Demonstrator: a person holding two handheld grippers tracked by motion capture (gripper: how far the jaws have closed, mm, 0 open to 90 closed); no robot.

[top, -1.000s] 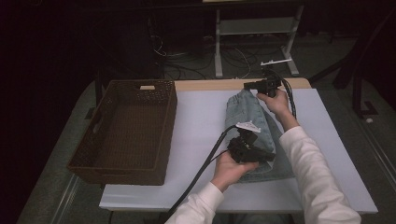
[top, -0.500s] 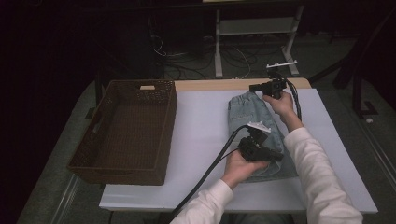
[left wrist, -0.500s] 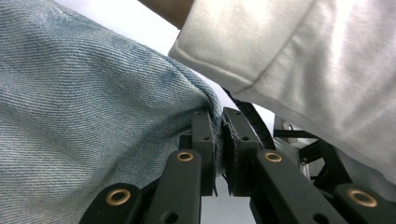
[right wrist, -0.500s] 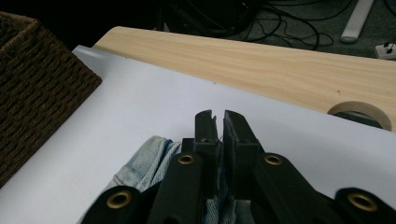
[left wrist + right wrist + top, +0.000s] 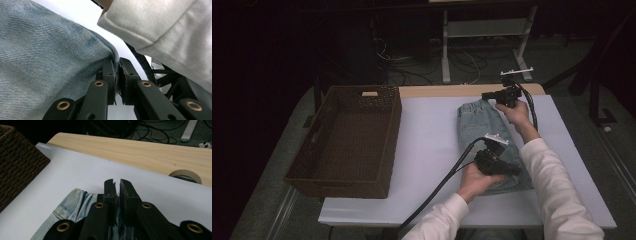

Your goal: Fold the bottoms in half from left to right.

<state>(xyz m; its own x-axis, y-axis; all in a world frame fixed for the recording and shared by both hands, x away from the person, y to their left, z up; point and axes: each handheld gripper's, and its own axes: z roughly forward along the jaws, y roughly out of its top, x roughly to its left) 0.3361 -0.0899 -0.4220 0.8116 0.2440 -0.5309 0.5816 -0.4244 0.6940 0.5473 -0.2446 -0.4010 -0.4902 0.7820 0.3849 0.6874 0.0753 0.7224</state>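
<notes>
2 claws, left claw (image 5: 117,82) and right claw (image 5: 115,192), each pinch the folded jeans (image 5: 484,132), hiding the clamped edges.

Faded twill-ribbed denim jeans (image 5: 489,140), woven wicker basket (image 5: 347,145), matt white table cover (image 5: 427,135).

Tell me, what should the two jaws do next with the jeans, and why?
Probably lift both ends together and carry them toward the basket. The left gripper is shut on a denim edge of the folded jeans, the right gripper looks shut on the far end, and the jeans lie flat on the white table beside the basket.
</notes>
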